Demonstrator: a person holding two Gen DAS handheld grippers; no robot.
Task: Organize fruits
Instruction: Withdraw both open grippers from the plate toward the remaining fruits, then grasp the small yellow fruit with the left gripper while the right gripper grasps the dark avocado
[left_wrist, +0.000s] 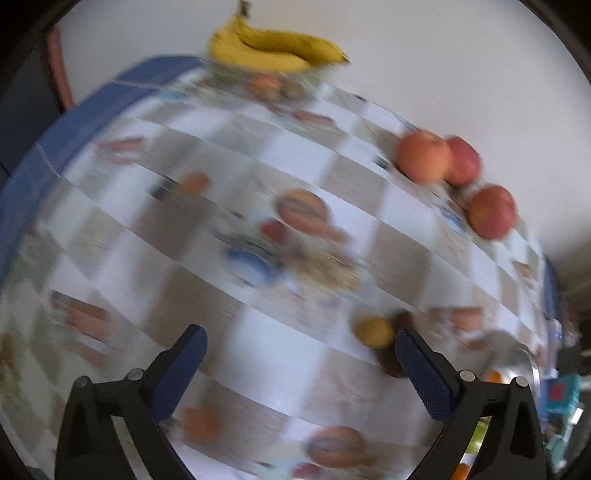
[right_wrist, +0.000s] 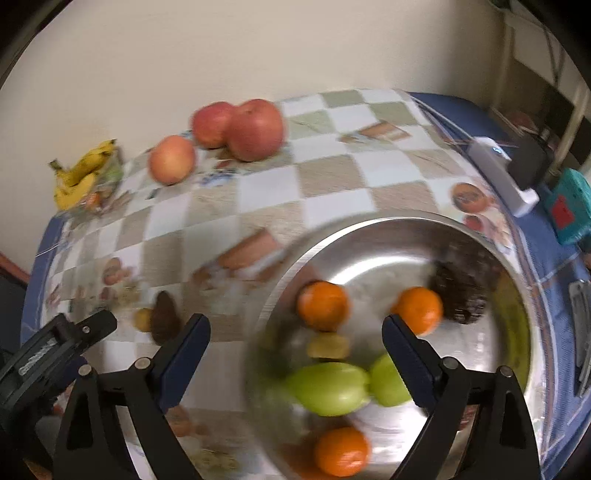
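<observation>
In the right wrist view a steel bowl (right_wrist: 388, 229) holds three oranges (right_wrist: 323, 304), green fruits (right_wrist: 328, 387), a small yellow fruit (right_wrist: 328, 345) and a dark scaly fruit (right_wrist: 461, 291). My right gripper (right_wrist: 295, 354) is open and empty above the bowl's near side. Three red apples (right_wrist: 255, 129) and a banana bunch (right_wrist: 83, 173) lie at the far edge. A small yellow fruit (right_wrist: 143, 319) and a dark brown fruit (right_wrist: 164, 321) lie left of the bowl. My left gripper (left_wrist: 301, 369) is open and empty over the tablecloth; the yellow fruit (left_wrist: 373, 332) lies by its right finger. The apples (left_wrist: 424, 157) and bananas (left_wrist: 273, 48) lie beyond.
The table has a checkered cloth (right_wrist: 258, 192) with blue edges, against a cream wall. A white device (right_wrist: 502, 177), a black object (right_wrist: 530, 162) and a teal box (right_wrist: 569, 206) sit at the right edge. The left gripper's body (right_wrist: 48, 354) shows at lower left.
</observation>
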